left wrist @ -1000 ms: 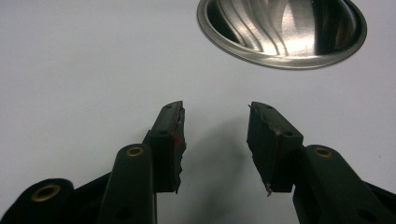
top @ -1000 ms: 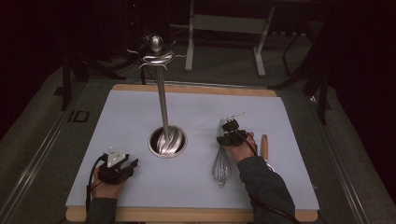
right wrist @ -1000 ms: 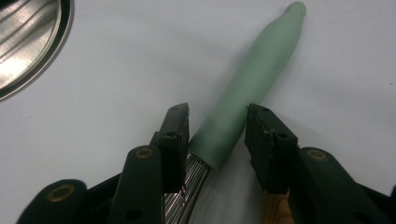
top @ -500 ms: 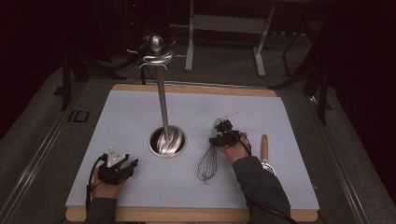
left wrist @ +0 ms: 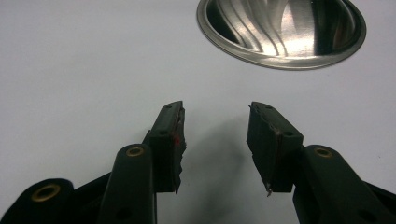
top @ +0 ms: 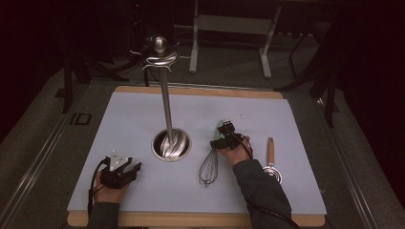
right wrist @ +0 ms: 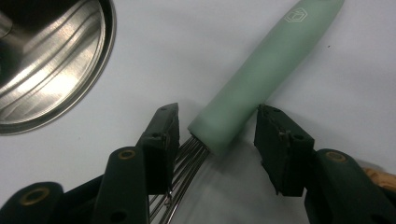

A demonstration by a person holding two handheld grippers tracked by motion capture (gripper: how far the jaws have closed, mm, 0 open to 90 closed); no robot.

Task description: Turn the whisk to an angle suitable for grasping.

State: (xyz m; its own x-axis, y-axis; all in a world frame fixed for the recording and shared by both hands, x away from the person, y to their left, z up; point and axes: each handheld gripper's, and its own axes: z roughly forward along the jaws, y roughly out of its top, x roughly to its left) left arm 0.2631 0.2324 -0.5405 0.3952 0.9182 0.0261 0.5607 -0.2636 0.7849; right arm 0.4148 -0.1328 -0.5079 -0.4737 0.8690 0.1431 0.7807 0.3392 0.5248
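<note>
A whisk (top: 208, 167) with a pale green handle (right wrist: 271, 60) lies flat on the white mat, wire head toward the person. My right gripper (top: 224, 136) is over its handle. In the right gripper view the right gripper (right wrist: 217, 112) is open, and its jaws have just been opening. The handle's lower end and the wires (right wrist: 187, 158) lie between the jaws, with a gap on each side. My left gripper (top: 129, 171) rests on the mat at the front left. In its own view the left gripper (left wrist: 215, 109) stands open with nothing between the jaws.
A tall metal utensil stand (top: 165, 102) with hooks on top rises from a round steel base (top: 171, 144) at mid-table, left of the whisk; the base (left wrist: 280, 28) lies just ahead of the left jaws. A wooden-handled utensil (top: 271, 152) lies to the right of the right hand.
The right hand and the whisk have shifted left, toward the stand's base, away from the wooden-handled utensil. The left hand has stayed put.
</note>
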